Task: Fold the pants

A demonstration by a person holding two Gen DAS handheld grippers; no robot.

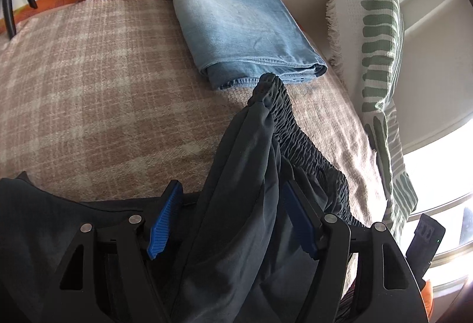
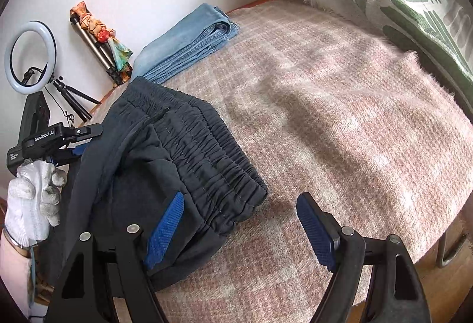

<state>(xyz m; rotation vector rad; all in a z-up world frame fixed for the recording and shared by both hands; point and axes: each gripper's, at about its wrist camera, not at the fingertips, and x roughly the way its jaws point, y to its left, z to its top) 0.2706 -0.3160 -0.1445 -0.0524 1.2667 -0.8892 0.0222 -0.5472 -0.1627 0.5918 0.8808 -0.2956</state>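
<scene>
**Dark pants on the blanket, both claws released**

A pink plaid blanket (image 2: 340, 122) fills both views. The dark pants (image 2: 177, 151) lie bunched at lower left in the right wrist view, folded jeans (image 2: 189, 45) beyond them at upper left. The left gripper (image 1: 233, 219) stands spread, fabric draped loosely between its pads. The right gripper (image 2: 239, 228) is released, its left pad over the waistband.

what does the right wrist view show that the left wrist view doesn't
Only the right wrist view: a white ring light on a small black tripod, a white-gloved hand holding the left claw, and the right claw open over the blanket.

Only the left wrist view: dark fabric draped between the left claw's blue pads.

Both: the dark elastic-waist pants, folded light blue jeans, pink plaid blanket and green-patterned white pillow.
</scene>
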